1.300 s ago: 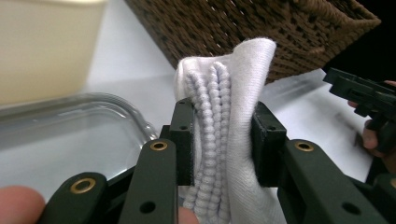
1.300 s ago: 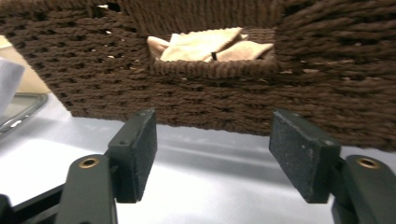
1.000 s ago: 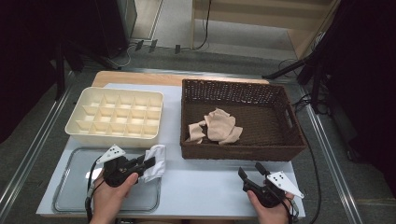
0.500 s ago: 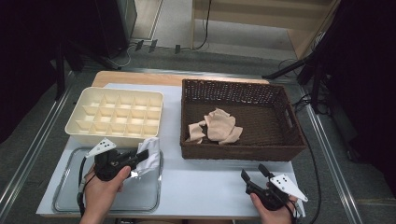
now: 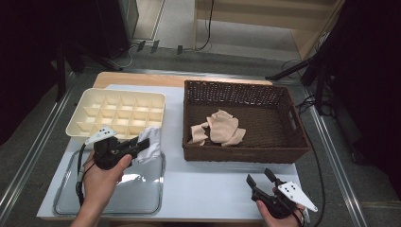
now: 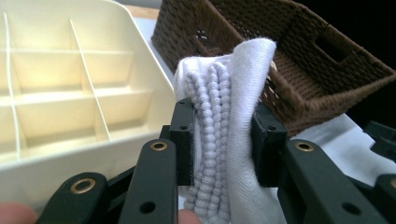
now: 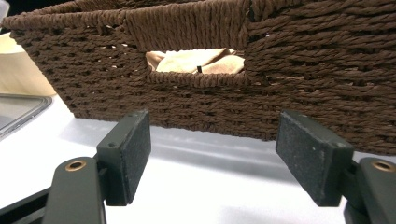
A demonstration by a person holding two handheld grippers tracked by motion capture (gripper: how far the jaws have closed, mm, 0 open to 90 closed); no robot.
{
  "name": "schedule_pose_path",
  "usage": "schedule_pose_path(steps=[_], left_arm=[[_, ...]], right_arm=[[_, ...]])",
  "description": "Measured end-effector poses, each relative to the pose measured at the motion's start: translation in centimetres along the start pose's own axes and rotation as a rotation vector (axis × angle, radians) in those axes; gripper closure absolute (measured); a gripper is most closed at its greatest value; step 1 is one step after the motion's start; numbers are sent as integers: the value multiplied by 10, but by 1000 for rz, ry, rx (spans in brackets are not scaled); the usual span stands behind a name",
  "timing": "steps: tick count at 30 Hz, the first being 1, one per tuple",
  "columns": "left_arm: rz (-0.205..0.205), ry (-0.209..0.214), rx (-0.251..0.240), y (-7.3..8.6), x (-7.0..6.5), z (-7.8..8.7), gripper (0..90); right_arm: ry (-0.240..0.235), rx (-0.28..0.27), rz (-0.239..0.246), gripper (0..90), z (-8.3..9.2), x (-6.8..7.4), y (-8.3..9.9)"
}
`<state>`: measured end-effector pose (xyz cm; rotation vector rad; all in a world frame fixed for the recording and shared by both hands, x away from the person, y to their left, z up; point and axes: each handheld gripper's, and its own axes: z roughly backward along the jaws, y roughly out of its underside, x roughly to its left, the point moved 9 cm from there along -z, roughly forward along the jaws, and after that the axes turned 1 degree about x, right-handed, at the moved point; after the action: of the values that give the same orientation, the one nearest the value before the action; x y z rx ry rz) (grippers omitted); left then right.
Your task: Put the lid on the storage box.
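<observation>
Your left tool (image 5: 142, 144) clenches the bunched white sock (image 5: 150, 143), forearm angled toward one o'clock above the metal tray (image 5: 94, 208), beside the cream compartment box (image 5: 118, 113). Your right tool (image 5: 259, 178) rests released at five o'clock on the desk (image 5: 208, 182).

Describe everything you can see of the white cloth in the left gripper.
The white cloth looks like soft knit fabric, folded or bunched, with a ribbed edge showing between plain layers. The left gripper is shut on it, one pad on each side, holding it upright. It hangs above the metal tray, beside the cream divided tray, near the brown basket.
</observation>
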<state>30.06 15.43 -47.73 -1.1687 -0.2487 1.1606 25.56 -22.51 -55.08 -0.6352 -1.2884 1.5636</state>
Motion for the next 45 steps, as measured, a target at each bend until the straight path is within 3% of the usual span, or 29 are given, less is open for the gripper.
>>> schedule_pose_path(steps=[6,11,19,27,32,34,40,45], left_arm=[[10,-33,1,-14,12,-1,681],[43,-49,1,-25,28,-4,681],[72,-83,11,-35,48,-20,679],[61,-124,104,-19,61,-49,676],[46,-120,181,-8,62,-63,675],[55,-118,202,-6,62,-66,674],[-6,-160,245,-2,62,-70,664],[-9,-138,247,-4,64,-67,590]], right_arm=[[-10,6,7,275,1,4,1],[-15,5,6,277,-1,4,0],[-15,17,3,279,-4,2,2],[-24,25,6,280,-6,5,3],[-25,31,1,284,-6,4,5],[-23,30,-3,285,-6,3,5],[-20,33,-5,289,-6,2,5],[-22,36,-9,290,-6,3,5]])
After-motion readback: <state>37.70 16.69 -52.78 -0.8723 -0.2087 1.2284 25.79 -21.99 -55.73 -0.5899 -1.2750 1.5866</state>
